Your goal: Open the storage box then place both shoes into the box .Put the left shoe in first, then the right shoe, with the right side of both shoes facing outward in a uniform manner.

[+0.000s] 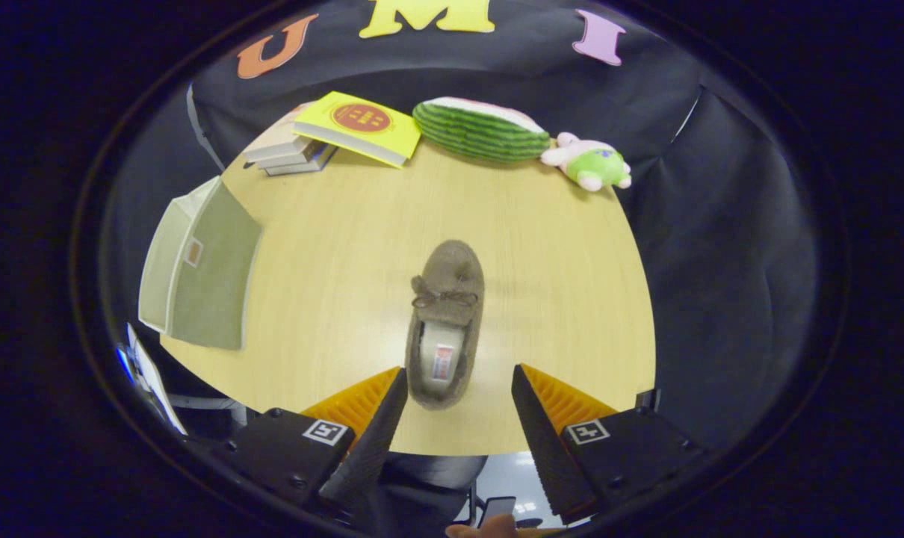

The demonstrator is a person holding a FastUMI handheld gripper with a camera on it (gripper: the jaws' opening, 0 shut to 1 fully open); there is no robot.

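Gripper [458,377] wide open, holding nothing; fingers spread either side of the slipper's heel, clear of it on both sides, left finger nearer.

Slipper [446,321] lies flat on the wooden table [556,284], sole down, roughly mid-table. Heel sits between the fingertips at 6 o'clock; toe points away toward 12 o'clock, tilted slightly to 1. Long axis runs almost straight along the gripper's line of sight. Opening with insole label faces up; bow across the vamp.

Storage box [198,265] stands at about 9 to 10 o'clock from the slipper, at the table's left edge, well apart. One slipper on the table; cannot tell whether left or right.

Risks, judged from this layout:
- Soft fleece upper: closing on the heel collar may just fold it, and the toe droops or the slipper slips out mid-carry.
- Left finger sits closer than the right; an uneven close could push the heel sideways and rotate the slipper before contact on both sides.
- Grasping along the long axis means a quarter-turn is needed toward the box; wrong turn direction would put the wrong side outward.
- Books [325,134], watermelon toy [482,131] and plush toy [590,164] at 11 to 1 o'clock are far off; low collision concern.
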